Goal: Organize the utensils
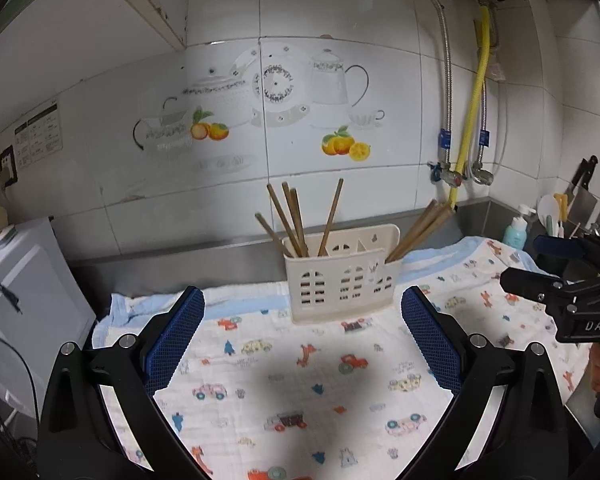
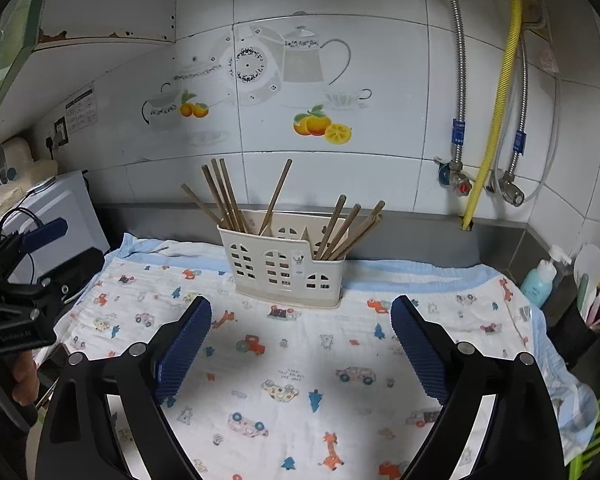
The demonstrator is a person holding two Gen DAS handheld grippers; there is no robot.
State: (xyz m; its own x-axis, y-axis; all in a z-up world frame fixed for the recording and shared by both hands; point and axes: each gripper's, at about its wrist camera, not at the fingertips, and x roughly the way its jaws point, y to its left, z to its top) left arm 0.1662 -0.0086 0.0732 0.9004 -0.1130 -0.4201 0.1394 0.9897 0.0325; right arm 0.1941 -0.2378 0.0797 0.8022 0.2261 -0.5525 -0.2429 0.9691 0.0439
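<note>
A cream plastic utensil holder (image 1: 342, 286) (image 2: 286, 270) stands on a printed cloth at the back of the counter. Several brown chopsticks (image 1: 290, 222) (image 2: 228, 198) stand in its left compartment. More chopsticks (image 1: 418, 230) (image 2: 346, 230) lean right from its right compartment. My left gripper (image 1: 304, 320) is open and empty, in front of the holder. My right gripper (image 2: 302, 330) is open and empty, also in front of the holder. The right gripper shows at the right edge of the left wrist view (image 1: 560, 276). The left gripper shows at the left edge of the right wrist view (image 2: 16, 280).
The cartoon-print cloth (image 1: 300, 380) (image 2: 300, 376) covers the steel counter. A white appliance (image 1: 16, 300) (image 2: 56, 216) stands at the left. A blue soap bottle (image 2: 540, 280), a utensil rack (image 2: 592, 280) and knives (image 1: 584, 188) sit at the right. Pipes and valves (image 2: 480, 184) hang on the tiled wall.
</note>
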